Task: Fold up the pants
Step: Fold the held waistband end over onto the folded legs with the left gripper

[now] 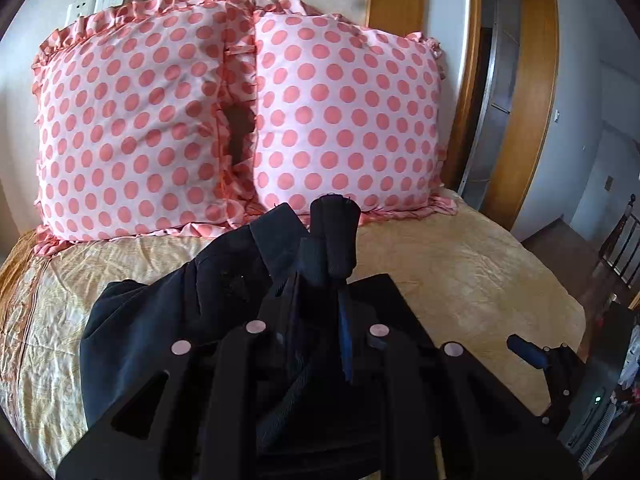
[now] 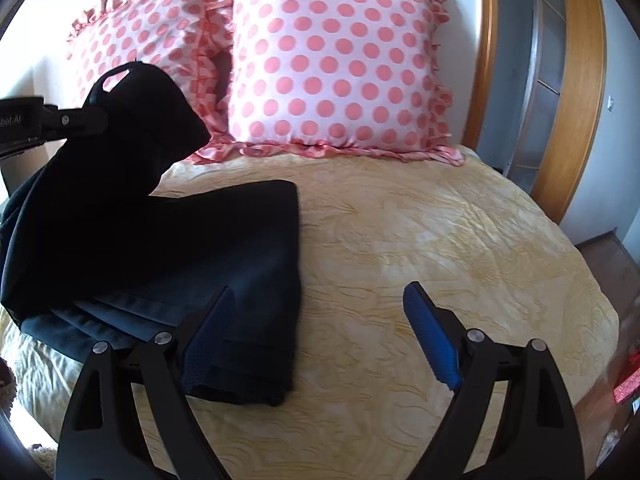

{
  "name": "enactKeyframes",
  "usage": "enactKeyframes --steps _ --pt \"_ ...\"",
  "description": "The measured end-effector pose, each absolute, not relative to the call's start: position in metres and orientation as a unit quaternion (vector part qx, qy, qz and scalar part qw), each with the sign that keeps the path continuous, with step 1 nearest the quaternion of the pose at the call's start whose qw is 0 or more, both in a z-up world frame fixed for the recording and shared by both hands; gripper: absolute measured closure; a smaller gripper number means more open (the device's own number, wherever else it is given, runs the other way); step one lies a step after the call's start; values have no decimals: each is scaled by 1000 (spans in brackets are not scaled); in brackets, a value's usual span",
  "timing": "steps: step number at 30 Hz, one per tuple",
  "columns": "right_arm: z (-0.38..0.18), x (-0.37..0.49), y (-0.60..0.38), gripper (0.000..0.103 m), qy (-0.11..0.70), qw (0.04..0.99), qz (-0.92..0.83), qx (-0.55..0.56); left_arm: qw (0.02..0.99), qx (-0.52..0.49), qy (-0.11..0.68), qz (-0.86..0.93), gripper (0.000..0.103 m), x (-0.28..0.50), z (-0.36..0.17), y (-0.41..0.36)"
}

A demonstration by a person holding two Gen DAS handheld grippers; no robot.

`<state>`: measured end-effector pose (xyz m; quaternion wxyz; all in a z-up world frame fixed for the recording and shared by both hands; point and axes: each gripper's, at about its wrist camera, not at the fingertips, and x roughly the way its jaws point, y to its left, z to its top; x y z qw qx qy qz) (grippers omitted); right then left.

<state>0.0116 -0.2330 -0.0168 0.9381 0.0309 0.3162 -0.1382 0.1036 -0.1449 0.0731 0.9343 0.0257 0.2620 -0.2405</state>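
Observation:
Dark navy pants point(image 2: 224, 264) lie on the yellow bedspread point(image 2: 420, 248), partly folded. My left gripper point(image 1: 332, 264) is shut on the waistband end of the pants point(image 1: 168, 312) and holds it lifted above the bed; in the right wrist view it point(image 2: 76, 122) comes in from the left with the raised cloth bunched around it. My right gripper point(image 2: 316, 336) is open and empty, low over the bed, its left finger point(image 2: 204, 344) over the pants' near right edge. It also shows in the left wrist view point(image 1: 532, 354) at the right.
Two pink polka-dot pillows point(image 2: 336, 64) lean against the wall at the head of the bed. A wooden door frame point(image 2: 580, 92) and a doorway stand to the right. The bed's right edge drops to a dark floor point(image 2: 612, 256).

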Motion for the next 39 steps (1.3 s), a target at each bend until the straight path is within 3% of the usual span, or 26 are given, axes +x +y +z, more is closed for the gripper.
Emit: enactKeyframes --steps 9,13,21,24,29,34,39 --pt "-20 -3 -262 15 311 933 -178 35 914 102 293 -262 87 88 23 -215" --pt "-19 -6 -271 15 311 931 -188 43 921 149 269 -238 86 74 4 -229" --pt "-15 -11 -272 15 302 931 -199 44 921 167 275 -219 78 65 -16 -237" --pt "-11 -15 -277 15 298 930 -210 46 917 146 293 -229 58 66 -16 -233" --pt "-2 -21 -284 15 285 931 -224 51 916 92 287 -266 12 55 0 -210" --pt "14 -14 -268 15 265 943 -199 33 916 58 270 -290 4 42 29 -166" --pt "29 8 -231 16 244 963 -112 17 932 -23 273 -237 4 67 47 -94"
